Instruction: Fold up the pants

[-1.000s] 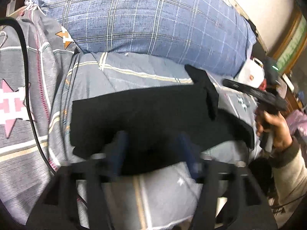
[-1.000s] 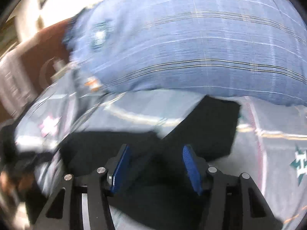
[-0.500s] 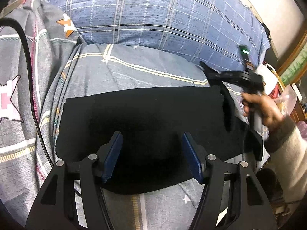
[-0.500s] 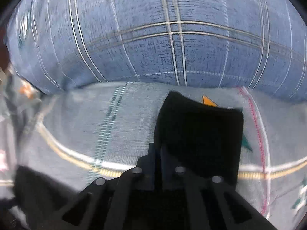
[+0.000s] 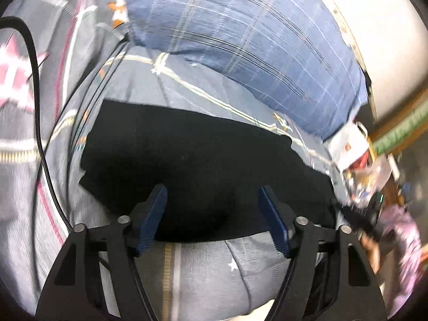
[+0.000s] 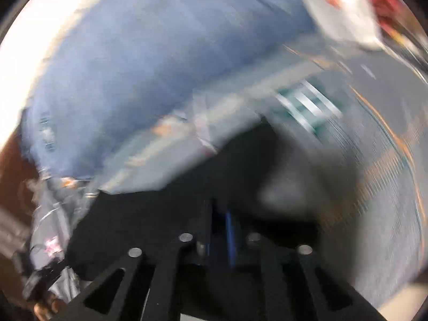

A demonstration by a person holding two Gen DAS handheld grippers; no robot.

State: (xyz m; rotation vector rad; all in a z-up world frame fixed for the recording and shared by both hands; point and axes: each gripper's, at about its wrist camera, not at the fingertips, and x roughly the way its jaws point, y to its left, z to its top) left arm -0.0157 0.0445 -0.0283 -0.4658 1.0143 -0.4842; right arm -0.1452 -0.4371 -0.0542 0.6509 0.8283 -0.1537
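We're over the bed now, and the black pants [image 5: 203, 165] lie spread flat on the grey patterned bedsheet [image 5: 203, 270], just below the blue plaid pillow [image 5: 240, 42]. Our left gripper [image 5: 212, 214] hovers at their near edge, jaws released and opening, blue pads [image 5: 152, 219] clear of the cloth. Our right gripper [image 6: 222, 230] (badly blurred) has its jaws nearly together and parting; dark fabric lies around them, but we cannot tell whether any is pinched.
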